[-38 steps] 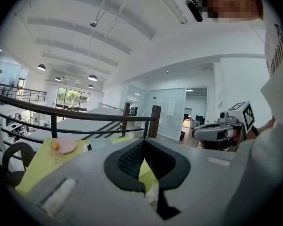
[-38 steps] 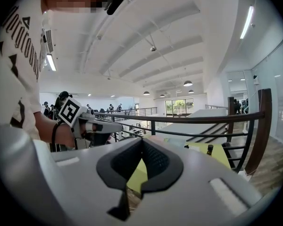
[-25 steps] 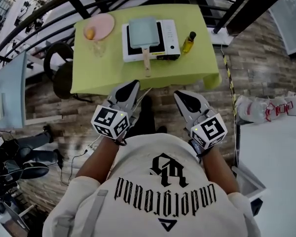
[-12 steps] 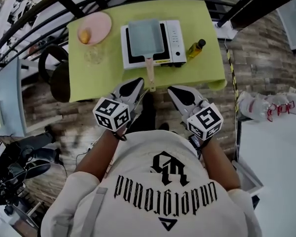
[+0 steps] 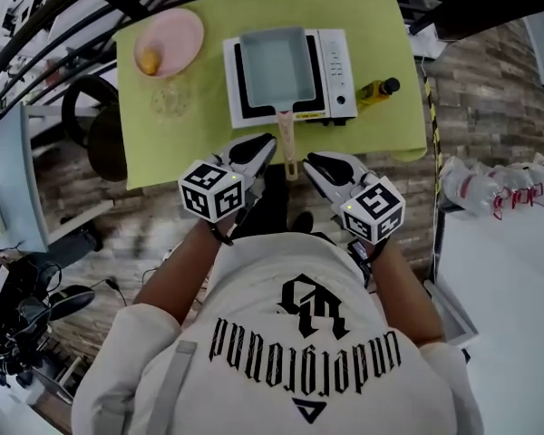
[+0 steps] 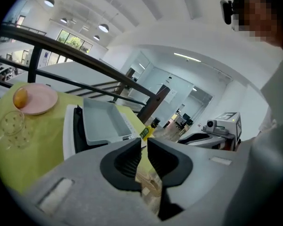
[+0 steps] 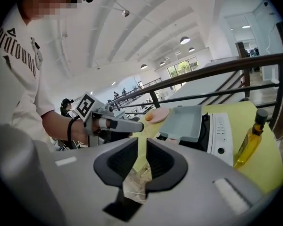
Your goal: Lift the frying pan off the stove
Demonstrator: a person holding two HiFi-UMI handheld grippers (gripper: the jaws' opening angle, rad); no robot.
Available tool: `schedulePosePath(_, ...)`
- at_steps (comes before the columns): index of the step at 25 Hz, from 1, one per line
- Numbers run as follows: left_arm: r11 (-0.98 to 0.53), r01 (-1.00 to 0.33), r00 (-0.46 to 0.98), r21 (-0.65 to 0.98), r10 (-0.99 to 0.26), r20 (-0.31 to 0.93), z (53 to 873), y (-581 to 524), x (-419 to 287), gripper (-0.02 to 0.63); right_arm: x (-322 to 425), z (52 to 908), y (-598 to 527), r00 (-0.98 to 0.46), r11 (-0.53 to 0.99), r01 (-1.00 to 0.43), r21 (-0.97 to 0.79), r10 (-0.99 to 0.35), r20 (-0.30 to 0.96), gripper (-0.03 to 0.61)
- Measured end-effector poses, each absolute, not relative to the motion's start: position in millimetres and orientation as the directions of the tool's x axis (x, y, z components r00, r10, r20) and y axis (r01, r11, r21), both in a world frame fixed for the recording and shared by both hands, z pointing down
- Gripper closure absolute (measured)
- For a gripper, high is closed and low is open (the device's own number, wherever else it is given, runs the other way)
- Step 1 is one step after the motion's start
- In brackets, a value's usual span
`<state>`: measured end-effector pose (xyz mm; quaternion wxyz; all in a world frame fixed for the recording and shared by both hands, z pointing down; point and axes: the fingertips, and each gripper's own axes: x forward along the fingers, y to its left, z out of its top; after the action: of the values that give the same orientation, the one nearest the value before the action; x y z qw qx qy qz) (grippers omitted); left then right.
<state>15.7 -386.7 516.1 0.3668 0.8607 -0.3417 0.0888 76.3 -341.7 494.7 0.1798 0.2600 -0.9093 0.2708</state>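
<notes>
Head view, frying pan (image 5: 274, 62) handle overhanging stove (image 5: 338, 62) edge

The head view looks steeply down from above the person's shoulders onto the table (image 5: 199, 134), whose near edge crosses mid-frame. The left gripper view sits low, close off that near edge, facing across toward the far right corner. The right gripper view (equally low and close) faces the far left corner. All three share the stove (image 5: 337, 62), the frying pan (image 5: 274, 62) and the pink plate (image 5: 177, 34).
</notes>
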Motion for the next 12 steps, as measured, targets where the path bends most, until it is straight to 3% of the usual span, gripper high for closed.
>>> schedulePosePath(12, -0.352, -0.477, 0.869, 0.805, -0.327, 0.372, 586, -395, 27, 0.346, 62, 567, -343, -0.854, 0.6, -0.472, -0.646, -0.13, 0.504, 0.331)
